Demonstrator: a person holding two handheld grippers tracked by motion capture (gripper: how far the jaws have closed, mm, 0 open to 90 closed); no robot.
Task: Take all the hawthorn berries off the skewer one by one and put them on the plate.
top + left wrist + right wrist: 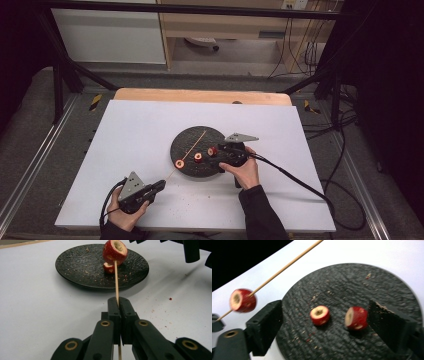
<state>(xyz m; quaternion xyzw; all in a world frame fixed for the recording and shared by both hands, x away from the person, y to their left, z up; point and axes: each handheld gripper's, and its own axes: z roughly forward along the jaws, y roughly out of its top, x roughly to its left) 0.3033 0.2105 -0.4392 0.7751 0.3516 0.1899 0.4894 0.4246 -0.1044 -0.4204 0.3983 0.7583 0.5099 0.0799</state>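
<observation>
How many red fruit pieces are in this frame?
3. One is threaded on the skewer over the plate's near-left edge; two lie loose on the plate: one mid-plate, one by the right gripper.

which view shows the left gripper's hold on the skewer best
The left gripper view: the left gripper's jaws stand shut on the skewer, which runs up to a threaded fruit piece. The high view shows that grip small and far off. The right gripper view shows the skewer's far length, not the grip.
</observation>
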